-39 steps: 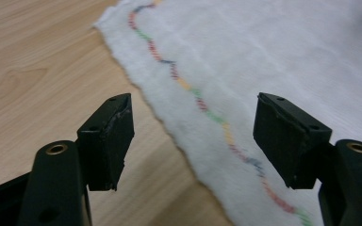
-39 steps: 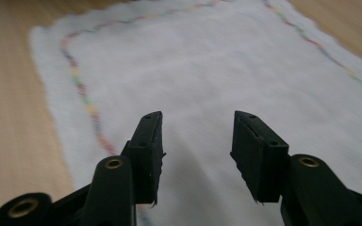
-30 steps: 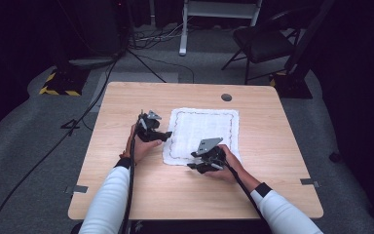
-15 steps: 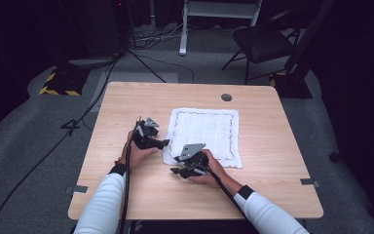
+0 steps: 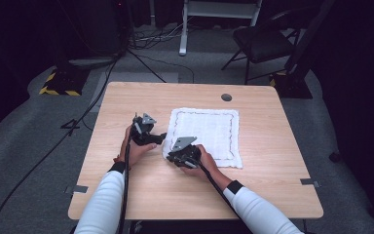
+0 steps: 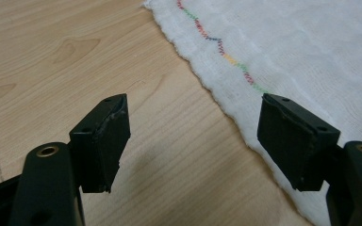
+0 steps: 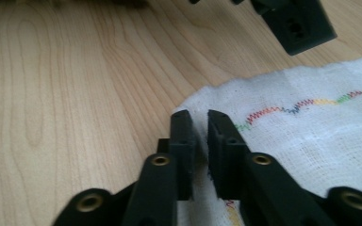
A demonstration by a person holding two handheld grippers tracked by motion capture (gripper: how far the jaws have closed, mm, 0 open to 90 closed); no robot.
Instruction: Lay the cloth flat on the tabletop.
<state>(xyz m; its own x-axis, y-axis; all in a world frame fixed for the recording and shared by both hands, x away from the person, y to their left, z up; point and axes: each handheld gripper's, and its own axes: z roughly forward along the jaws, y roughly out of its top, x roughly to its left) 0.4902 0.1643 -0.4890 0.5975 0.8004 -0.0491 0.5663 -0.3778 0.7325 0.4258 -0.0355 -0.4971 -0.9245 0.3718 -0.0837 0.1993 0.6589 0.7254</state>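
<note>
A white cloth [image 5: 209, 131] with a coloured zigzag stitch line lies flat on the wooden table [image 5: 126, 195]. My left gripper [image 5: 163, 138] hovers at the cloth's left edge, low over the table. Its jaws stand open [image 6: 193, 122], straddling that edge of the cloth [image 6: 311, 56] with nothing gripped. My right gripper [image 5: 171, 157] is at the near left corner of the cloth [image 7: 311, 141]. Its jaws [image 7: 200, 117] have just been closing and now pinch that corner's fabric between them. One jaw of the left gripper [image 7: 301, 23] shows beyond it.
A round dark grommet [image 5: 226, 97] sits in the tabletop beyond the cloth. Bare wood lies to the left of the cloth and along the near side. On the floor behind the table are a chair [image 5: 263, 44] and cables [image 5: 141, 58].
My right gripper slid left along the cloth's near edge to its near left corner and its jaws closed there. The left gripper has hardly moved.
</note>
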